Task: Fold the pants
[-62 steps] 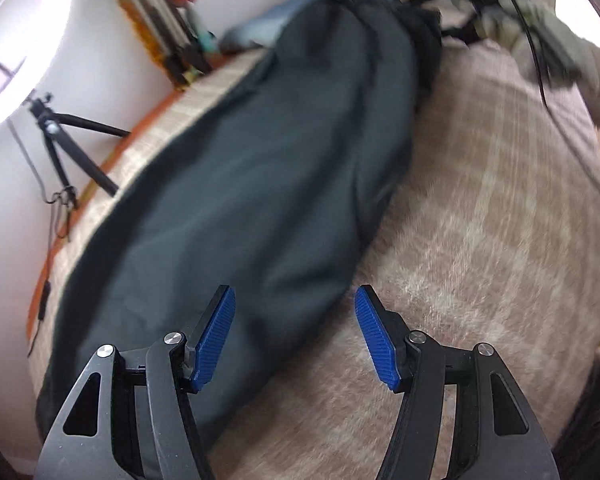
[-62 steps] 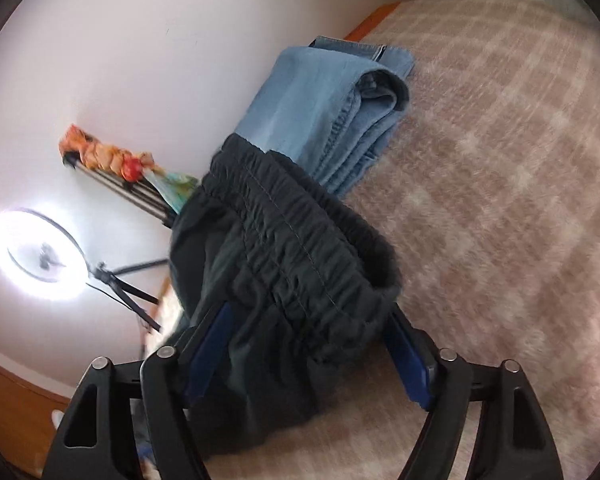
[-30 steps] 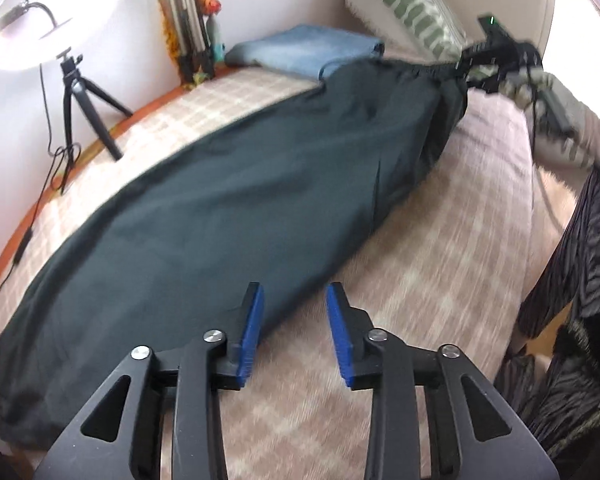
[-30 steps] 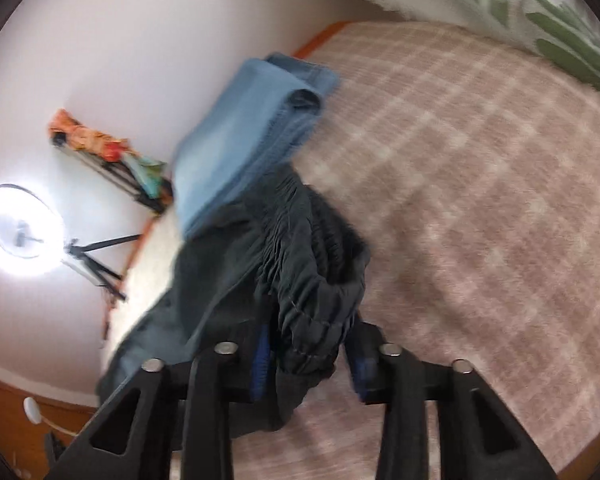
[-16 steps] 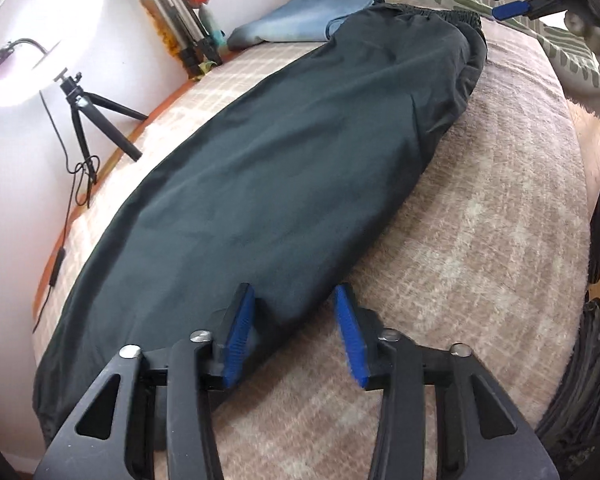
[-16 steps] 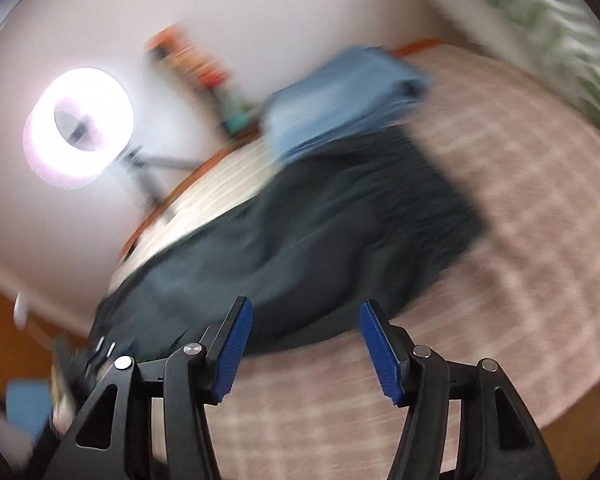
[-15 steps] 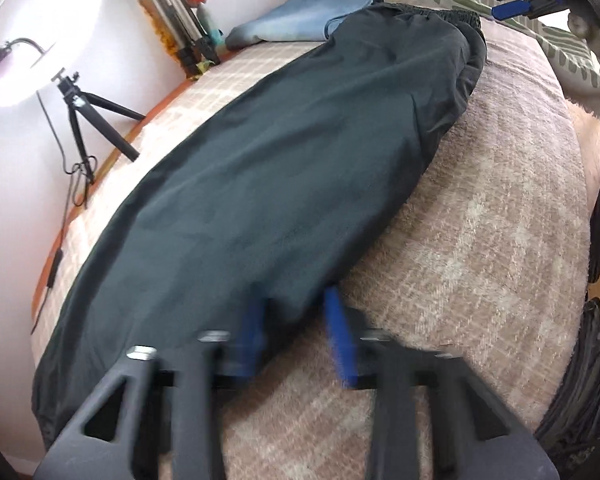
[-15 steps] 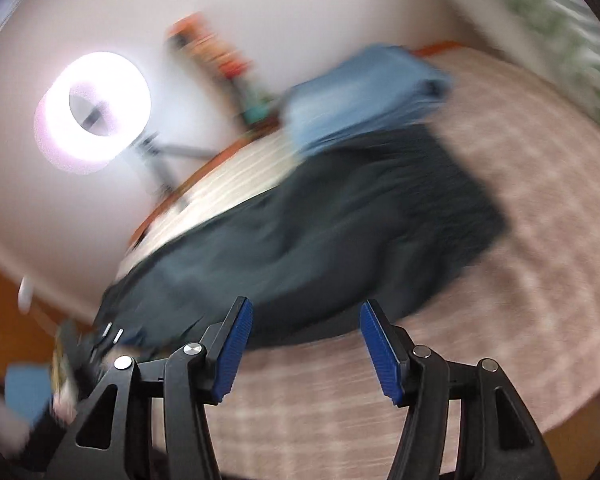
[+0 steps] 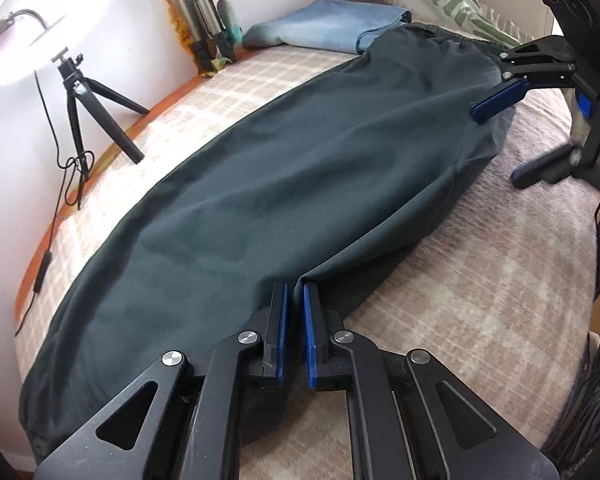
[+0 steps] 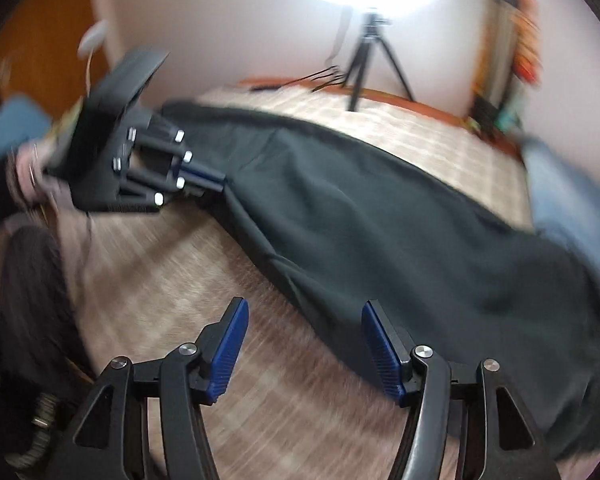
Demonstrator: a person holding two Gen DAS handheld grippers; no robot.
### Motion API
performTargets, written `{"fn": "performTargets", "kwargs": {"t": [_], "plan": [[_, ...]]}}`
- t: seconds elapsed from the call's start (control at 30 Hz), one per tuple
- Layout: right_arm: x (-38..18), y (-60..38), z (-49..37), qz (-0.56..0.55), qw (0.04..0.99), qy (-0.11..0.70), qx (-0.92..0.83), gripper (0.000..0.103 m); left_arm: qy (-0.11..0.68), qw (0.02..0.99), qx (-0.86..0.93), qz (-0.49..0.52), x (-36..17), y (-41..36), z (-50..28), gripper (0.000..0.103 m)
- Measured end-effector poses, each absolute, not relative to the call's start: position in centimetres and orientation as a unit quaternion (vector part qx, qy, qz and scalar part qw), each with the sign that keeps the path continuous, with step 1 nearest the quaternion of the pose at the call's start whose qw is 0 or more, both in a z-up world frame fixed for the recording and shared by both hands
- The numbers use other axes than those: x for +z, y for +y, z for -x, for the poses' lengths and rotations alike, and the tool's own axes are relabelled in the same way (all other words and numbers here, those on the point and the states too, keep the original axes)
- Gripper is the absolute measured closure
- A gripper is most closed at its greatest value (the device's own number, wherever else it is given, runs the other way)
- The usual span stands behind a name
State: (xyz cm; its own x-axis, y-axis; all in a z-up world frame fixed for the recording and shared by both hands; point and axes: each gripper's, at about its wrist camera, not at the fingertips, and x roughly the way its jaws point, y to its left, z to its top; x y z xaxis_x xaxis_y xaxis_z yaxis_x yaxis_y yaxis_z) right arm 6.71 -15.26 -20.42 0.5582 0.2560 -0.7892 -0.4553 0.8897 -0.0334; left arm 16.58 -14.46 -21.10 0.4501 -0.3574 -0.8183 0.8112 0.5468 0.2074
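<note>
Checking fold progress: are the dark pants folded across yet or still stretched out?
Stretched out: the dark pants lie full length along the checked blanket, no crosswise fold.

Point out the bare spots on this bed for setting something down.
The plaid blanket lies bare between the dark pants and the near bed edge, with a narrower strip between pants and tripod. It is crowded by the folded jeans.

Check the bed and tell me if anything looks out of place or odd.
Nothing stands out. The dark pants lie stretched flat along the checked blanket, with the folded jeans beside the waistband. The left hand-held gripper is pinched on the pants' near edge; the right hand-held gripper hangs open.
</note>
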Motion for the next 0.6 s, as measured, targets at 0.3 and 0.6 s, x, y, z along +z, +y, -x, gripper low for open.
{"fn": "performTargets", "kwargs": {"t": [0.3,0.6], "plan": [[-21.6,-14.3,-12.5,0.119,0.859,0.447,0.218,0.1,0.369,0.827,-0.34,-0.255,-19.2,-12.5,-17.7,0.08],[-20.2,-15.0,-16.3,0.048,0.863,0.447,0.232,0.09,0.354,0.808,-0.373,-0.288,-20.1,-13.2,-11.5,0.076]]}}
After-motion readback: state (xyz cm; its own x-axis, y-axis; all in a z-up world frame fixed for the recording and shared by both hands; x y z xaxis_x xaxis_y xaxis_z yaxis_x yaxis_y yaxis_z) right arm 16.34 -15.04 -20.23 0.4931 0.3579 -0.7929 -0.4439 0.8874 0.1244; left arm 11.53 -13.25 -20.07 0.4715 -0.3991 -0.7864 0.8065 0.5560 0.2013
